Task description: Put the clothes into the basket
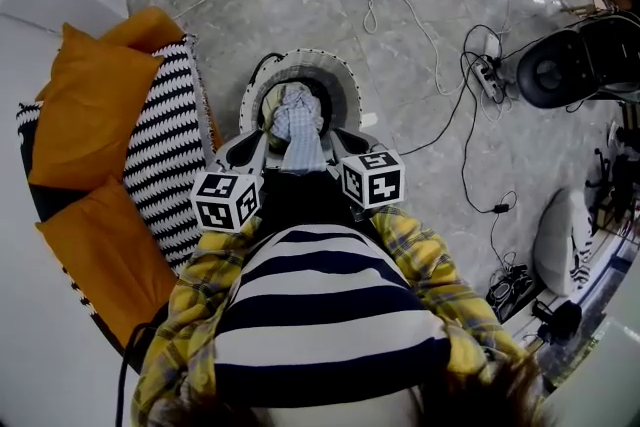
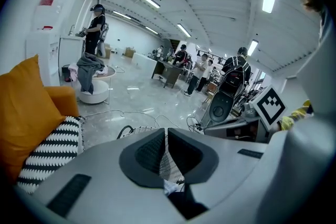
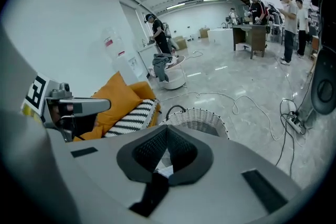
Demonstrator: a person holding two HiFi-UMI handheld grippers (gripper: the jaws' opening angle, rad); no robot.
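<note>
1. My left hand-held gripper is clamped on the pale blue checked garment.
2. My right hand-held gripper is closed on the same garment.
3. The garment hangs over the wicker basket, beside the striped cushion.

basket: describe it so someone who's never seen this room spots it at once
Start at the orange cushions at the left of the head view. On the grey floor beside the black-and-white striped cushion stands the basket: round, white, woven, the only thing with a pale checked cloth hanging over its mouth.
</note>
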